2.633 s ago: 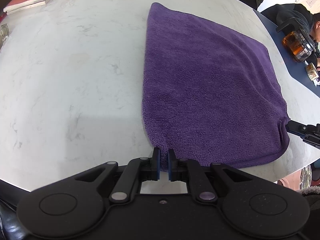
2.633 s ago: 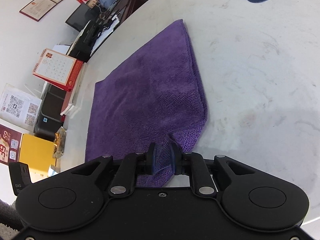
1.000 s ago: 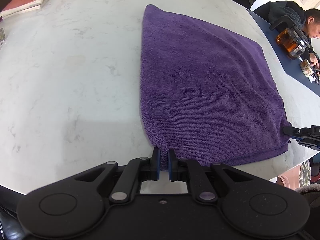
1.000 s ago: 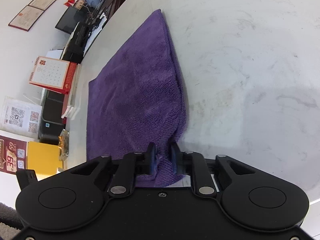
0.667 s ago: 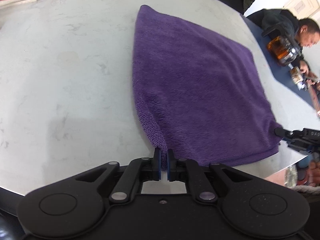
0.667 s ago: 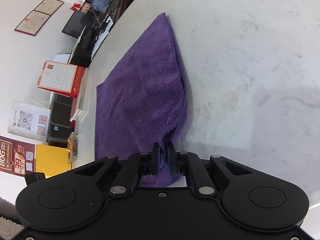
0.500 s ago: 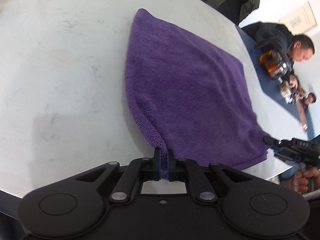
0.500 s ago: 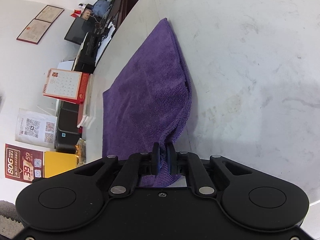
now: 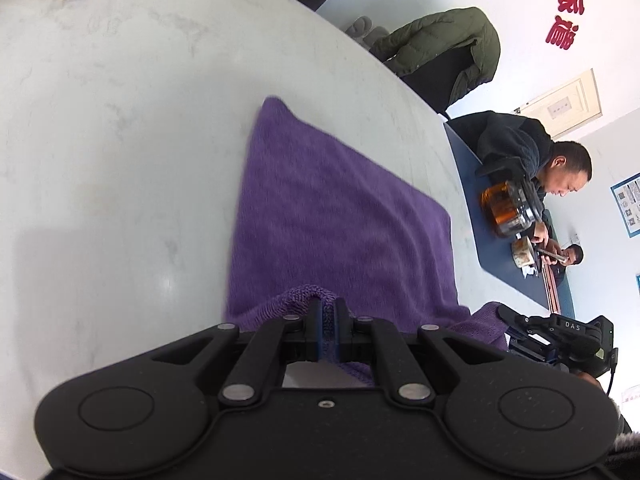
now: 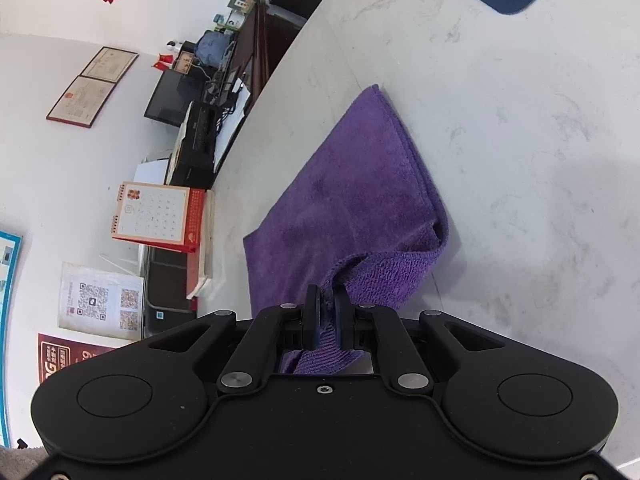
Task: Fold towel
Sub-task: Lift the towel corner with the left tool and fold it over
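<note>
Both grippers grip a purple towel (image 9: 340, 216) by its near corners on a white marble table (image 9: 112, 128): the left gripper (image 9: 328, 320) has its jaws pressed nearly together on one corner, a ridge of purple pile bunched just above the blue pads, while the right gripper (image 10: 327, 314) pinches the other near corner the same way, cloth hanging through the gap behind its jaws. Each held corner stands lifted off the table, and beside the right gripper the raised edge curls over so the ribbed underside of the towel (image 10: 360, 200) shows. From the lifted near edge the cloth slopes down to the tabletop, its farther part lying flat. In both wrist views the long axis of the towel runs straight away from the grippers, across the table (image 10: 520, 140), with the far edge lying towards the middle of the tabletop and the far corner tapering to a point. The right gripper (image 9: 556, 336) also appears in the left wrist view, at the towel's other near corner. Beyond the table a person in dark clothing (image 9: 520, 148) sits at a blue surface with an amber jar (image 9: 508, 210), and a desk calendar (image 10: 156, 214) stands off the table's other side
</note>
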Motion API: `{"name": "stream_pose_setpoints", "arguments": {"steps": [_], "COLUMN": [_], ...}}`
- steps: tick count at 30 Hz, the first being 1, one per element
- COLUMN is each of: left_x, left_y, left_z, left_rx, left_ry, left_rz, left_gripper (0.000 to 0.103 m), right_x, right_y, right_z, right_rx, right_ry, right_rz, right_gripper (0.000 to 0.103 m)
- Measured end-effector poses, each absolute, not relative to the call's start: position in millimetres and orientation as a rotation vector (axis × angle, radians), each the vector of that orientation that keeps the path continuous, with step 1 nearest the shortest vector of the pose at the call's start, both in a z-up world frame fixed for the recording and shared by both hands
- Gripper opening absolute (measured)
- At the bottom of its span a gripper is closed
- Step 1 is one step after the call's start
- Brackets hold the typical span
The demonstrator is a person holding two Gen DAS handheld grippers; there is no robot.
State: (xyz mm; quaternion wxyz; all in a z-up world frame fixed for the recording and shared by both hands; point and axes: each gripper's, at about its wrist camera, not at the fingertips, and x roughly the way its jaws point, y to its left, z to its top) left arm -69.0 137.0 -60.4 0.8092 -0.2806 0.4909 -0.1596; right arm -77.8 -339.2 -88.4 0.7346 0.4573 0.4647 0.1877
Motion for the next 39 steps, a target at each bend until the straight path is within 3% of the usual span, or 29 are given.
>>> {"name": "stream_pose_setpoints", "arguments": {"steps": [18,31,37,39], "left_x": [26.1,82.0,94.3,98.0], "left_y": [136.6,134.1,136.4,138.6], "left_z": [-52.6,-74.6,-62.2,-56.9], "left_rx": [-0.556,-0.530,-0.524,-0.523], "left_ry": [1.023,1.132,1.079,1.051], "left_rz": [-0.243,-0.213,-0.198,-0.203], "left_gripper": [0.005,0.007,0.024,0.028], "right_x": [24.2,69.6,76.1,75.0], "right_y": [-355.4,-360.9,-363.9,-366.5], "right_z": [-89.8,-139.3,-145.6,-146.2], "right_rx": [1.075,1.172,1.211,1.235], "right_ry": [0.959,1.028,0.990,0.950], "right_rz": [0.467,0.410,0.375,0.357], "right_gripper": [0.006,0.006,0.015,0.026]}}
